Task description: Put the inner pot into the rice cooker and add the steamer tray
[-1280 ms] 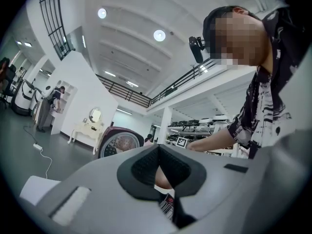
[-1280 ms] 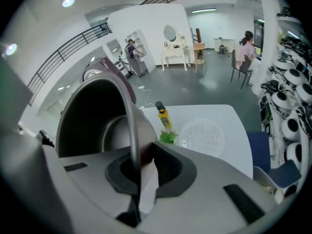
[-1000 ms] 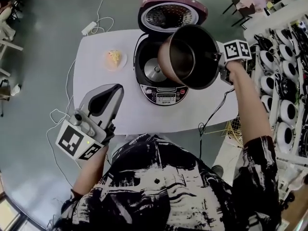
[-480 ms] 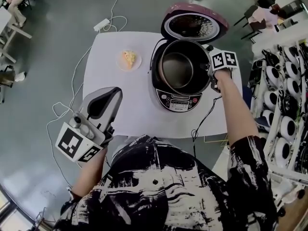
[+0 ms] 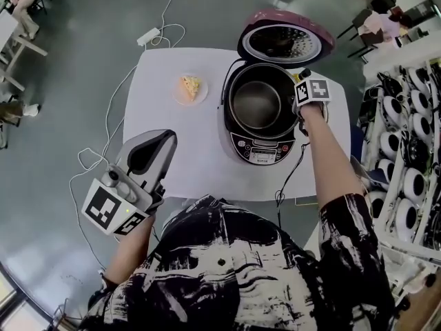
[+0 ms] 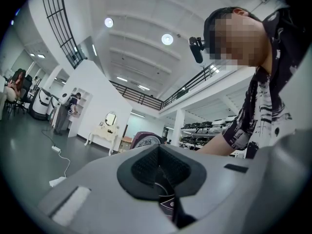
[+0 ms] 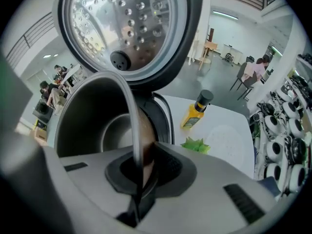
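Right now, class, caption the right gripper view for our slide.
Right gripper shut on the inner pot rim, pot inside the open rice cooker.

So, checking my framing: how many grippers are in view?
2. The left gripper hangs at the table's near left edge, empty; the right gripper grips the inner pot's right rim, in the rice cooker.

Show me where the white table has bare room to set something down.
The widest bare patch of the table is the left front, bordered by the plate behind, the rice cooker at right and the near edge. A strip lies left of the plate. The right half is crowded: rice cooker, inner pot, right gripper.
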Action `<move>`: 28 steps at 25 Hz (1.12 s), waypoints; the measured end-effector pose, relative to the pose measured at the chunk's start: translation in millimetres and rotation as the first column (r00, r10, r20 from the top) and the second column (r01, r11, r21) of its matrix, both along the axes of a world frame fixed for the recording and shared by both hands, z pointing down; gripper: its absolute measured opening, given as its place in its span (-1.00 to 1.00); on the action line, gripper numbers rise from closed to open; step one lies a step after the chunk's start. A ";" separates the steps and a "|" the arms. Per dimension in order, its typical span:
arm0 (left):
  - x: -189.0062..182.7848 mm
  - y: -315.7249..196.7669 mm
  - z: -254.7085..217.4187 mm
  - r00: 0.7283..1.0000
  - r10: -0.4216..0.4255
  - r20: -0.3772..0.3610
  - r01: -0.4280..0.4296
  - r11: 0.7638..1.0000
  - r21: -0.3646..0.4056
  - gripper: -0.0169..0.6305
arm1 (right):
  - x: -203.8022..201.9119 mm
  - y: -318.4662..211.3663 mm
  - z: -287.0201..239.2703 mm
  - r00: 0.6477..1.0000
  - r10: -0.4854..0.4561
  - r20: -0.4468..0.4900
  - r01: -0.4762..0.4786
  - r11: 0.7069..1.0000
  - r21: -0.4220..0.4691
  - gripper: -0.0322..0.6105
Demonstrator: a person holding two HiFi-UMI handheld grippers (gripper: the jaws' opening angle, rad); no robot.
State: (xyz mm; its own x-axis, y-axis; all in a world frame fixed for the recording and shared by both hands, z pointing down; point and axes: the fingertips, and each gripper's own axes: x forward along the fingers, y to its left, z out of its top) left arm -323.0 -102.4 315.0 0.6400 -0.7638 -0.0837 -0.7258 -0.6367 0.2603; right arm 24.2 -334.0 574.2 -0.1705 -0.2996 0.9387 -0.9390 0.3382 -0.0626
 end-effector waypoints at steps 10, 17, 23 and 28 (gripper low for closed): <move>-4.4 -1.3 3.4 1.000 0.003 -0.001 -0.003 1.000 -0.011 -0.93 | -1.0 2.6 14.6 0.965 -0.177 -0.195 0.175 0.984 -0.032 -0.84; -1.4 -0.8 3.8 1.000 0.019 -0.007 -0.019 1.000 -0.009 -0.93 | -1.4 6.4 16.8 0.947 -0.222 -0.233 0.234 0.972 0.023 -0.79; 8.9 0.5 1.8 0.999 0.038 -0.005 -0.038 0.999 -0.003 -0.93 | 0.2 5.7 12.8 0.979 -0.143 -0.146 0.156 0.984 0.082 -0.77; 18.3 0.6 -2.3 0.998 0.057 0.002 -0.057 0.998 -0.001 -0.93 | 8.7 16.9 9.2 0.999 -0.007 0.054 0.004 0.998 0.057 -0.72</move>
State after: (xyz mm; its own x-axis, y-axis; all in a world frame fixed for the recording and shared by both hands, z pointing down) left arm -304.7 -101.8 312.7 0.6825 -0.7263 -0.0820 -0.6890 -0.6767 0.2594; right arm 32.9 -317.0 583.4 -0.2225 -0.3510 0.9096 -0.9328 0.3480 -0.0939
